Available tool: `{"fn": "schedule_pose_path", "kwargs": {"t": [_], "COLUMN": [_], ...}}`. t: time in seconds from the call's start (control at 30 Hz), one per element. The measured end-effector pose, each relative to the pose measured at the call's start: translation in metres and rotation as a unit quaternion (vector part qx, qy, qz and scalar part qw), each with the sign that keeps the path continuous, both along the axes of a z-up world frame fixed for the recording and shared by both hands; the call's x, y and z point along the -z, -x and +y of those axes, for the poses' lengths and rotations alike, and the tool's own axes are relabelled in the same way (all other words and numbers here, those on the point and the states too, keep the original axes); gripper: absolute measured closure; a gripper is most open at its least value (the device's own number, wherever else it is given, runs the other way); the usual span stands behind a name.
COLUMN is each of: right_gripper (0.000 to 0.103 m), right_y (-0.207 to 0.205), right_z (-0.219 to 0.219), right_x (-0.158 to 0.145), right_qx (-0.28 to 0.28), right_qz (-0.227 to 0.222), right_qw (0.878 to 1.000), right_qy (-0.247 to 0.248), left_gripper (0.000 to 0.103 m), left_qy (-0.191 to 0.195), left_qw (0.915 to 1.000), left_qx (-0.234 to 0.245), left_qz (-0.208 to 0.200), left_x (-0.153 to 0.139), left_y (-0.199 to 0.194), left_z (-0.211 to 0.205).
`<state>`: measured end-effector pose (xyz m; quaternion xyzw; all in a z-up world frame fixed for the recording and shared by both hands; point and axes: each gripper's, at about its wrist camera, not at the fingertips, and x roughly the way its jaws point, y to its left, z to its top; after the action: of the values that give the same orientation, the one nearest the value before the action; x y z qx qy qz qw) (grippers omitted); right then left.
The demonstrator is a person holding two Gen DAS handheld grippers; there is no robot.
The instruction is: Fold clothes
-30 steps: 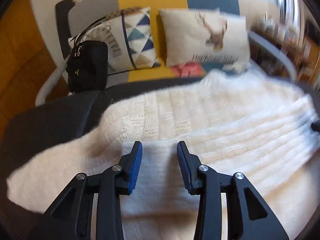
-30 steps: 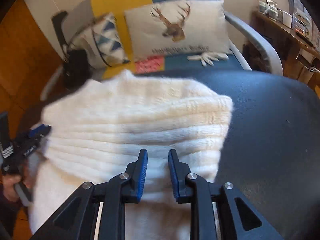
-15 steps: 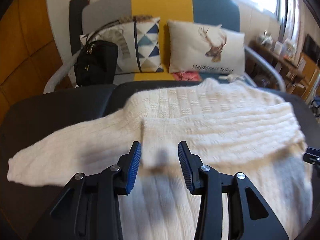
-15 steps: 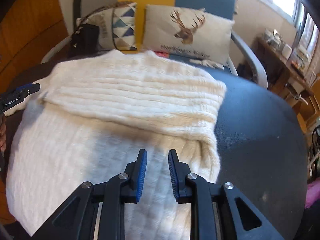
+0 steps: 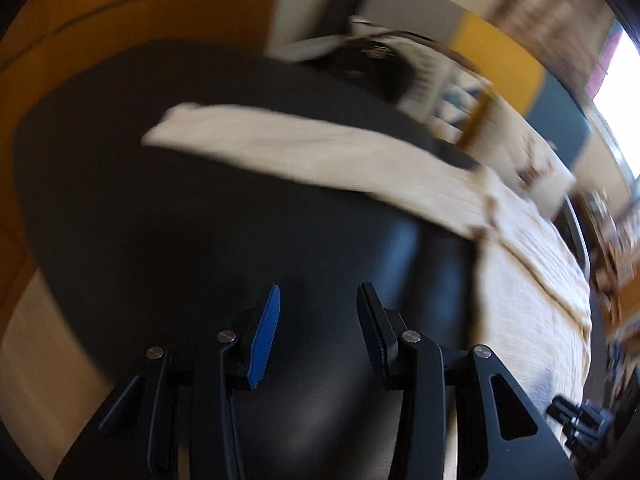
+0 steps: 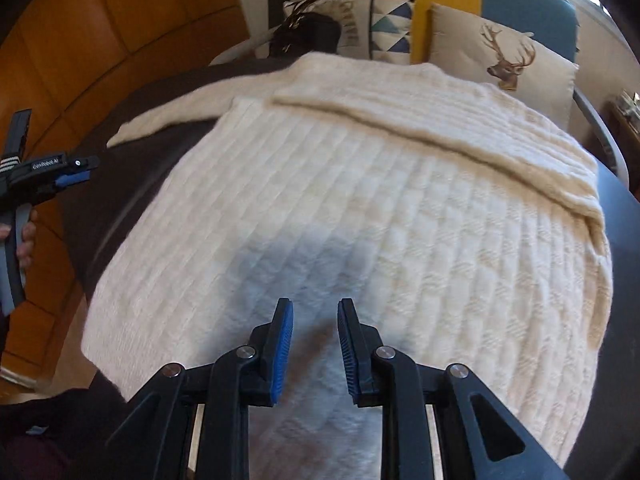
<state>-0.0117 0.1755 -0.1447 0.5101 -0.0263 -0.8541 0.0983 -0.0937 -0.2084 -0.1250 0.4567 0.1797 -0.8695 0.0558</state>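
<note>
A cream knitted sweater [image 6: 360, 208] lies spread on a dark round table [image 6: 624, 240]. One sleeve [image 6: 440, 120] is folded across its upper part. The other sleeve [image 5: 280, 144] stretches out straight over the bare tabletop [image 5: 200, 240]. My left gripper [image 5: 319, 292] is open above bare table, left of the sweater's body [image 5: 532, 280], with nothing between its fingers; this view is blurred. It shows again at the left edge [image 6: 60, 172], held by a hand. My right gripper [image 6: 316, 304] hovers over the sweater's lower body, jaws narrowly apart and empty.
Behind the table stands a sofa with a deer cushion [image 6: 504, 52], a triangle-patterned cushion [image 6: 392, 24] and a black handbag [image 6: 312, 36]. Its grey armrest [image 6: 600, 132] curves by the table's right edge. Orange wood panels [image 6: 100, 40] line the left wall.
My left gripper has swung left off the sweater to above bare table, rolling as it went. The right gripper has shifted from the sweater's right edge to over the middle of its lower body.
</note>
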Motion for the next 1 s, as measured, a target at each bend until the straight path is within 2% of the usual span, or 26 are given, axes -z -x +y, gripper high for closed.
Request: {"fn": "schedule_pose_path", "kwargs": {"t": [0.13, 0.2, 0.33, 0.4, 0.5, 0.63, 0.77, 0.9, 1.0], "right_gripper": [0.080, 0.080, 0.080, 0.080, 0.080, 0.080, 0.079, 0.079, 0.079], "right_y": [0.014, 0.026, 0.050, 0.060, 0.068, 0.075, 0.086, 0.092, 0.094], "right_z": [-0.004, -0.001, 0.000, -0.003, -0.012, -0.021, -0.032, -0.037, -0.040], "right_x": [0.007, 0.006, 0.005, 0.005, 0.004, -0.001, 0.001, 0.004, 0.006], "right_qx": [0.015, 0.025, 0.048, 0.051, 0.040, 0.019, 0.005, 0.002, -0.002], "right_qz": [-0.013, -0.013, -0.020, -0.018, -0.013, -0.011, -0.014, -0.014, -0.014], "right_qw": [1.000, 0.999, 0.997, 0.997, 0.997, 0.996, 0.998, 0.997, 0.997], "right_qy": [0.006, 0.025, 0.052, 0.054, 0.065, 0.085, 0.067, 0.073, 0.073], "left_gripper": [0.060, 0.059, 0.059, 0.059, 0.059, 0.059, 0.059, 0.059, 0.059], "left_qy": [-0.055, -0.067, -0.094, -0.095, -0.124, -0.189, -0.259, -0.297, -0.305], "left_qw": [0.9945, 0.9914, 0.9873, 0.9889, 0.9867, 0.9746, 0.9532, 0.9372, 0.9336], "left_qx": [-0.089, -0.111, -0.127, -0.113, -0.105, -0.118, -0.151, -0.175, -0.179], "left_qz": [-0.012, -0.013, -0.015, -0.012, -0.012, -0.024, -0.042, -0.055, -0.059], "left_x": [0.016, 0.020, 0.028, 0.030, 0.037, 0.047, 0.058, 0.061, 0.064], "left_y": [0.005, 0.014, 0.046, 0.065, 0.089, 0.115, 0.131, 0.128, 0.130], "left_z": [-0.083, -0.109, -0.140, -0.139, -0.136, -0.143, -0.155, -0.161, -0.164]}}
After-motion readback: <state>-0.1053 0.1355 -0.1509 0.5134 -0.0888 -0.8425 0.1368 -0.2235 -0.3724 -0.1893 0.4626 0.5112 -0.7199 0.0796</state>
